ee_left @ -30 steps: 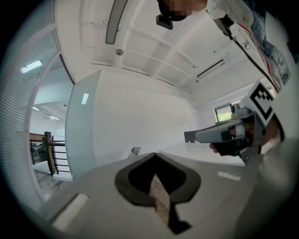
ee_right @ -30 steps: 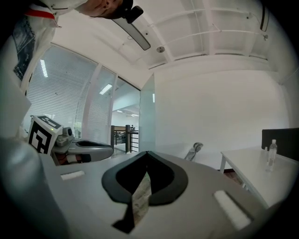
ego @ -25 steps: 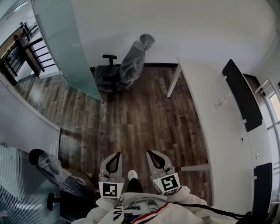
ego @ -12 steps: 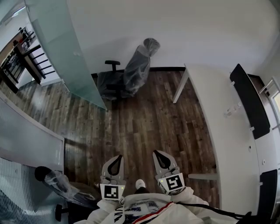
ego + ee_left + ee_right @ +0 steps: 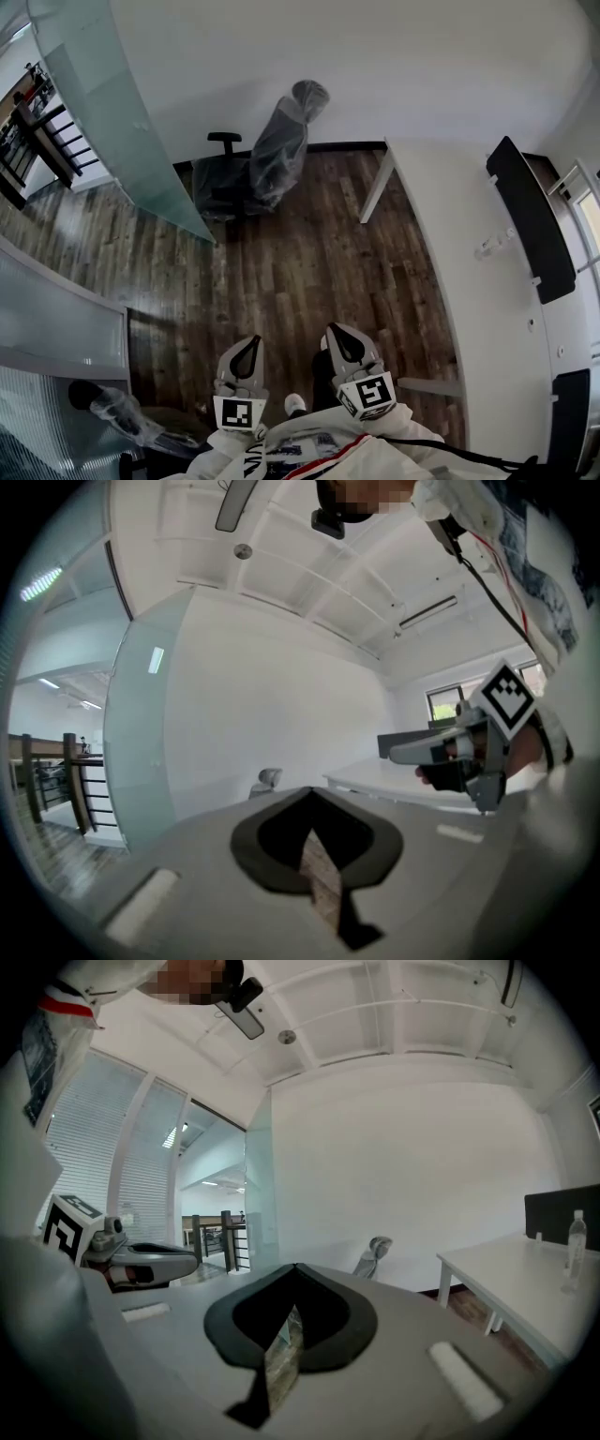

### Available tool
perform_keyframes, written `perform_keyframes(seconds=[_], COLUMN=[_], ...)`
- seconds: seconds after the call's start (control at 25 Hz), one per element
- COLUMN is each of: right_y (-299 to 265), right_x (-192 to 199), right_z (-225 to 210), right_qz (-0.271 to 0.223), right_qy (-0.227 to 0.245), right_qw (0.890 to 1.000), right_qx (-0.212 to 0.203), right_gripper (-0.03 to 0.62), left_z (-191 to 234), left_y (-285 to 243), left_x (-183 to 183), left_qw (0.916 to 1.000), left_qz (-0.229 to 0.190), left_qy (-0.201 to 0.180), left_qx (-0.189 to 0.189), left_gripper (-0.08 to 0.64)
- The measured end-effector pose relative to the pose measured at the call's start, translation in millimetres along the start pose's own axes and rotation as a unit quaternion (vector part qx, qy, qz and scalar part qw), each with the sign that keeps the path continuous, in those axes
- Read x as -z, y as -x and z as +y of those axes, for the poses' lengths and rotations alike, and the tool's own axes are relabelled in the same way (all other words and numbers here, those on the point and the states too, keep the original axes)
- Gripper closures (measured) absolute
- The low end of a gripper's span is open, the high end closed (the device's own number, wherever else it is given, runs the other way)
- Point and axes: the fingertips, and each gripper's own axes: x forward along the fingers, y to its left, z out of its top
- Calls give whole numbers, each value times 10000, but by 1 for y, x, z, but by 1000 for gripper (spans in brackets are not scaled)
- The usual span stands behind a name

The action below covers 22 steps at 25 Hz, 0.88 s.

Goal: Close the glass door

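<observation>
where the person's white sleeves end at the bottom of the head view, the left gripper (image 5: 249,341) and the right gripper (image 5: 332,331) are held side by side, a little apart, both pointing forward over the floor. in its own view the left gripper (image 5: 309,790) has its jaws brought together at the tips, with nothing caught between them; only a strip of floor shows through the slit behind the tips. the right gripper (image 5: 295,1267) is the same, tips meeting and empty. each one shows in the other's view, off to the side.

a white shoe (image 5: 294,403) sits just below and between them. the dark wooden floor (image 5: 291,262) spreads ahead. low at the left, a chair wrapped in plastic (image 5: 117,410) stands near a ribbed glass wall. along the right runs a long white table (image 5: 469,281) with a bottle (image 5: 575,1237) on it and dark panels (image 5: 530,217) at its far side.

further off, a second wrapped office chair (image 5: 272,150) stands against the white wall. just left of it is the glass door (image 5: 112,122), a frosted pane standing open at an angle into the room, its bottom corner near that chair and well apart from both grippers. a small mark on the pane may be a fitting, too small to be sure. past the door, a dark railing (image 5: 26,141) shows.
</observation>
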Motion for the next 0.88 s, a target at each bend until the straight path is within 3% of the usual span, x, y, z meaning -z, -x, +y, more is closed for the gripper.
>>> perform_keyframes(seconds=[0.12, 0.32, 0.56, 0.88], right_y=[-25, -85, -143, -198], right_x=[0, -19, -44, -48], right_z=[-33, -87, -159, -215], right_qz=[-19, -195, -264, -239], right_qy=[-158, 16, 27, -68], right_qw=[9999, 9996, 9991, 9975], right_qx=[39, -178, -327, -655], right_gripper=[586, 586, 586, 586], left_z=[5, 26, 35, 34], left_y=[-36, -109, -201, -287], left_x=[1, -14, -39, -50], left_qw=[10000, 9995, 9987, 9979], left_qz=[68, 35, 66, 148], left_qy=[-48, -115, -336, -448], left_qx=[-12, -298, -372, -454], left_gripper=[561, 561, 561, 561])
